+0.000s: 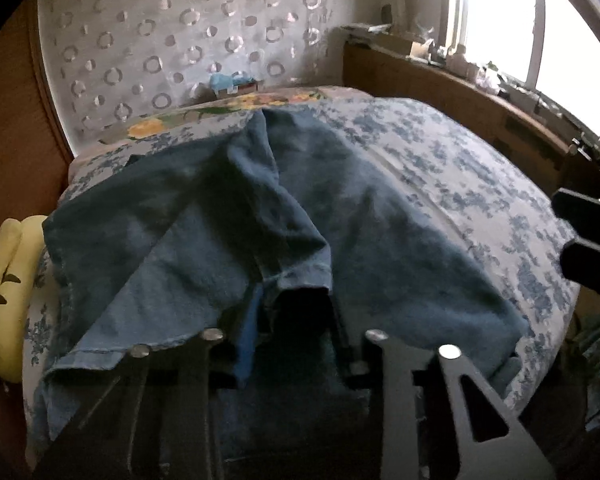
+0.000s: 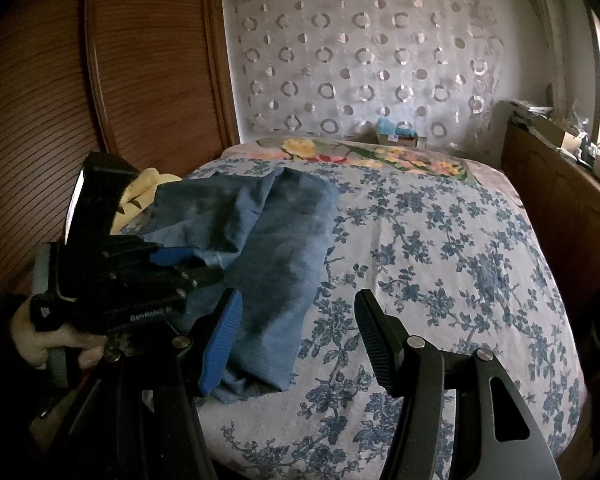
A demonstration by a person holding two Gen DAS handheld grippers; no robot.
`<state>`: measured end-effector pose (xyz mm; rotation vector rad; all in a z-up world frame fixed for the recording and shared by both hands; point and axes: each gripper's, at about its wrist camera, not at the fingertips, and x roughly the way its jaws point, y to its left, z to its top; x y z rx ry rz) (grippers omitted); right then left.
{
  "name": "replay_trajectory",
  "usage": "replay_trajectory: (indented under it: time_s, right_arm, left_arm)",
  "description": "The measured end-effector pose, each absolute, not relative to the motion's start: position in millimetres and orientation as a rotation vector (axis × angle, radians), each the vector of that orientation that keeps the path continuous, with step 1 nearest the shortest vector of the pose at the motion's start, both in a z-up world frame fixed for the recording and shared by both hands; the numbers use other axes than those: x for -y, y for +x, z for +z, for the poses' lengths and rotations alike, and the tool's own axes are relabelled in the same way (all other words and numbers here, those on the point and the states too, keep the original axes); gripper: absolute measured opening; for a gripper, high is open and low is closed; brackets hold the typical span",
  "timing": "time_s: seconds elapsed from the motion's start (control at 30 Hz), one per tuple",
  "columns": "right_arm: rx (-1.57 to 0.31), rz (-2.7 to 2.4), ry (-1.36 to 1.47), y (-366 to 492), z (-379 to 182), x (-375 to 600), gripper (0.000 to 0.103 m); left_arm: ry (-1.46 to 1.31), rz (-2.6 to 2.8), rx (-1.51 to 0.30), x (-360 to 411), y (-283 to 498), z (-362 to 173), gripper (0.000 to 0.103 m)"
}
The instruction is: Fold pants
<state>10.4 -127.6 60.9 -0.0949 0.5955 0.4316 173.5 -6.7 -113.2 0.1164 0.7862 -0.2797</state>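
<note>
Lying rumpled on the floral bedspread (image 2: 440, 264), the blue denim pants (image 1: 260, 216) occupy the near left part of the bed, one leg folded over the other and reaching toward the far end.

The left gripper (image 1: 296, 312) is closed on a bunched hem of the pants: in the left wrist view the cloth fills the space between its fingers and humps up just beyond them, hiding the tips. The right wrist view shows that same tool from the side, at the near left, with a hand (image 2: 56, 340) wrapped around its handle. Small white lettering runs along its black body, too blurred to read. No other writing can be made out.

The right gripper (image 2: 300, 340) has its jaws apart, a blue ribbed pad (image 2: 222, 344) on its left finger just beside the near edge of the pants and bare bedspread between the fingers.

A yellow pillow (image 1: 8, 292) lies left of the pants, at the bed's left edge. Only the left wrist view takes in the bright window (image 1: 508, 20) and the cluttered shelf under it on the right; only the right wrist view shows the brown wooden wardrobe (image 2: 80, 100) on the left. Both show the curtain (image 2: 360, 64) with circles behind the bed.
</note>
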Motion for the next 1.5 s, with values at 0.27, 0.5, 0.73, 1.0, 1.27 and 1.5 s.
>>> replay_trajectory:
  time_s: [0.27,0.5,0.73,1.0,1.27,1.5]
  right_arm:
    - [-0.603,0.441,-0.086,17.7,57.7,128.0,0.061]
    - [-0.618,0.447,-0.089,39.0,53.8,122.2,0.061]
    - [-0.64,0.458,-0.075,73.7,52.6,111.9,0.061]
    - [-0.648,0.455,-0.077,103.8,53.2,100.7,0.061]
    - [-0.675,0.456,-0.099,122.3,45.9,88.8,0.061]
    - [-0.683,0.46,-0.101,124.6,45.3,80.8,0.061]
  left_arm:
    - [0.109,-0.243,-0.697,-23.6,172.8,-75.3,0.008]
    - [0.095,-0.171,-0.651,-72.2,194.5,-38.4,0.008]
    - [0.078,-0.138,-0.667,-109.8,232.8,-31.7,0.008]
    - [0.072,-0.149,-0.723,-135.4,273.6,-48.4,0.008]
    - [0.03,-0.14,-0.768,-158.8,281.9,-63.2,0.02]
    - [-0.022,-0.144,-0.761,-172.1,264.8,-66.1,0.039]
